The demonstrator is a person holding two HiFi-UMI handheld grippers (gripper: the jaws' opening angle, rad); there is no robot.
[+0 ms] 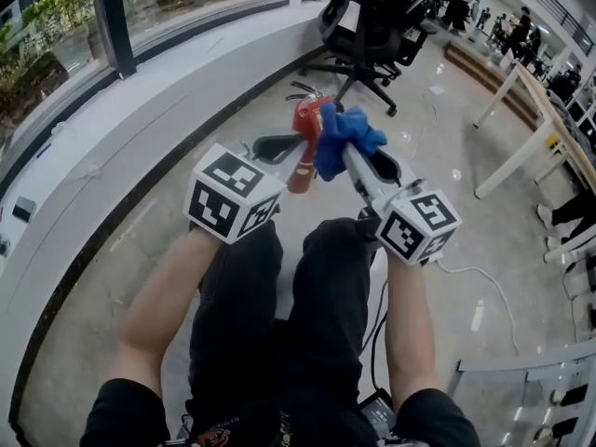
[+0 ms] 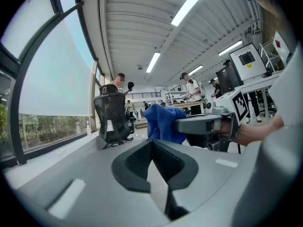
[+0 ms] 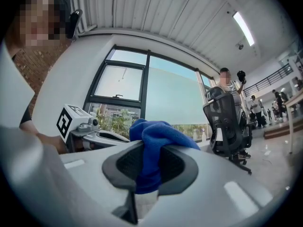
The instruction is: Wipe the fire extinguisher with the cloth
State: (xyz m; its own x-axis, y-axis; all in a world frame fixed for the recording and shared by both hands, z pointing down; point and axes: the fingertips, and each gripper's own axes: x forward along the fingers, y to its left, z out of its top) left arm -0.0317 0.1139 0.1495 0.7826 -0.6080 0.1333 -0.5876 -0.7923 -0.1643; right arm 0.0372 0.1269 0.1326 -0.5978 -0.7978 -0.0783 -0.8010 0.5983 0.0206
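Left gripper [image 2: 152, 144] pressed together empty, right gripper [image 3: 150, 149] pinching one blue cloth [image 3: 158, 132] near one fire extinguisher [image 1: 304, 159].

Plenty of open floor [image 1: 223, 110] ahead until the office chair [image 1: 372, 26]. Ledge [image 1: 121, 147] walls off the left, table legs [image 1: 512, 161] and a cable [image 1: 484, 282] clutter the right.

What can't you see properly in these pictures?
- Fire extinguisher: in the head view the blue cloth and both grippers overlap it, so only part shows. Neither gripper view shows it.
- Whether the blue cloth touches the fire extinguisher: the head view's overlap hides that.
- Its label: too small to read in the head view.
- The cloth's end deep inside the right gripper: hidden by the jaws there.
- What lies under the shut left gripper: its own body blocks that.
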